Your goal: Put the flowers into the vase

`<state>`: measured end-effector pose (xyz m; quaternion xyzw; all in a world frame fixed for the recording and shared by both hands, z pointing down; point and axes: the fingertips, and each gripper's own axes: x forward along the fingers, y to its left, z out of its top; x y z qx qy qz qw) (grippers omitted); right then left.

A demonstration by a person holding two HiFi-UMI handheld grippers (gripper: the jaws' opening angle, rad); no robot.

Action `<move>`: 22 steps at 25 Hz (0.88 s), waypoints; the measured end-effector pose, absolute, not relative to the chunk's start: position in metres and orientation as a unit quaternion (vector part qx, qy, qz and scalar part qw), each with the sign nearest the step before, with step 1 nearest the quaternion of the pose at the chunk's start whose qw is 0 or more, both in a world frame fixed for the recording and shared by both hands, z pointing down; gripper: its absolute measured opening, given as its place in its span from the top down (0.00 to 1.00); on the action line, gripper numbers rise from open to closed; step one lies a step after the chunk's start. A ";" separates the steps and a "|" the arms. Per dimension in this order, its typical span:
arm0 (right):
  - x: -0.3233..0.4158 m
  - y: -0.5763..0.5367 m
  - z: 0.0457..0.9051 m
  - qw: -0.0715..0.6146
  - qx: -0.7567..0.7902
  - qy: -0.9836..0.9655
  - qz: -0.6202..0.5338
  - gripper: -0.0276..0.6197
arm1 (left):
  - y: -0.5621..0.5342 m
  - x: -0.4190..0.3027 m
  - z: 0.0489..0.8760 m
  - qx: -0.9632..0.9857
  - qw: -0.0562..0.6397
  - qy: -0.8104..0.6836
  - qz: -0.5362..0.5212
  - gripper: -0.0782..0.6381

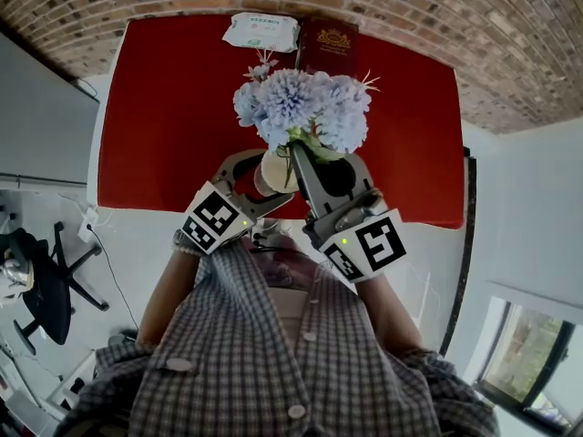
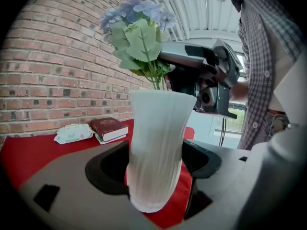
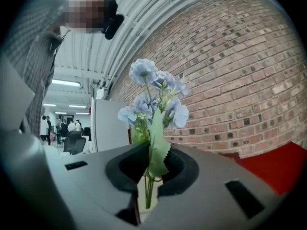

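Note:
A bunch of pale blue flowers (image 1: 302, 106) with green leaves hangs over the red table (image 1: 164, 126). My right gripper (image 1: 302, 156) is shut on its thin green stems (image 3: 147, 188), just below a big leaf. A white ribbed vase (image 2: 158, 147) stands upright between the jaws of my left gripper (image 2: 156, 164), which is shut on its lower body. In the left gripper view the flowers (image 2: 138, 35) sit right above the vase, and the stems (image 2: 158, 83) reach down to its mouth. The right gripper (image 2: 204, 73) comes in level from the right. How deep the stems go is hidden.
A dark red book (image 1: 326, 44) and a pack of wipes (image 1: 262, 32) lie at the table's far edge by the brick wall. An office chair (image 1: 46, 285) stands on the floor to the left. The person's checked shirt (image 1: 273, 353) fills the near side.

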<state>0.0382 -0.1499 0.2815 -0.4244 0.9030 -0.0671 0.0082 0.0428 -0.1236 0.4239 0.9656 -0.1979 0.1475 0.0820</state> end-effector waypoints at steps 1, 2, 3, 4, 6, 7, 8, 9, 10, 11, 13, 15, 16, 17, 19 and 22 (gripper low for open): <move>0.035 -0.147 0.284 -0.001 -0.421 0.906 -0.051 0.89 | -0.124 0.042 0.424 0.966 0.082 -0.198 0.148 0.41; 0.032 -0.145 0.286 -0.012 -0.417 0.908 -0.033 0.88 | -0.123 0.042 0.424 0.966 0.082 -0.198 0.148 0.41; 0.028 -0.142 0.288 -0.023 -0.414 0.910 -0.015 0.88 | -0.123 0.042 0.424 0.966 0.083 -0.198 0.147 0.41; 0.025 -0.140 0.288 -0.035 -0.411 0.911 0.003 0.88 | -0.123 0.042 0.424 0.966 0.083 -0.198 0.147 0.41; 0.020 -0.136 0.291 -0.059 -0.405 0.912 0.030 0.86 | -0.124 0.042 0.423 0.966 0.083 -0.198 0.147 0.41; 0.018 -0.134 0.293 -0.072 -0.401 0.912 0.039 0.85 | -0.124 0.042 0.423 0.966 0.083 -0.197 0.147 0.41; 0.017 -0.132 0.296 -0.083 -0.397 0.913 0.045 0.83 | -0.124 0.042 0.423 0.966 0.083 -0.198 0.147 0.41; 0.016 -0.131 0.298 -0.093 -0.395 0.912 0.050 0.82 | -0.124 0.043 0.423 0.966 0.083 -0.198 0.147 0.41; 0.016 -0.129 0.300 -0.102 -0.394 0.912 0.054 0.81 | -0.123 0.043 0.423 0.966 0.084 -0.198 0.147 0.41; 0.016 -0.127 0.302 -0.110 -0.393 0.911 0.055 0.79 | -0.123 0.042 0.423 0.966 0.084 -0.198 0.147 0.41; 0.018 -0.125 0.305 -0.121 -0.393 0.910 0.053 0.76 | -0.123 0.042 0.423 0.966 0.083 -0.197 0.146 0.41; 0.021 -0.124 0.307 -0.127 -0.395 0.909 0.049 0.73 | -0.123 0.042 0.423 0.966 0.084 -0.197 0.146 0.41; 0.022 -0.123 0.307 -0.128 -0.396 0.908 0.048 0.72 | -0.123 0.042 0.423 0.966 0.084 -0.197 0.146 0.41; 0.023 -0.123 0.308 -0.130 -0.396 0.908 0.046 0.69 | -0.124 0.042 0.423 0.966 0.084 -0.197 0.146 0.41; 0.025 -0.121 0.311 -0.137 -0.394 0.908 0.039 0.63 | -0.123 0.042 0.423 0.966 0.084 -0.197 0.145 0.41; 0.027 -0.118 0.318 -0.147 -0.389 0.909 0.024 0.52 | -0.123 0.042 0.423 0.966 0.084 -0.196 0.144 0.41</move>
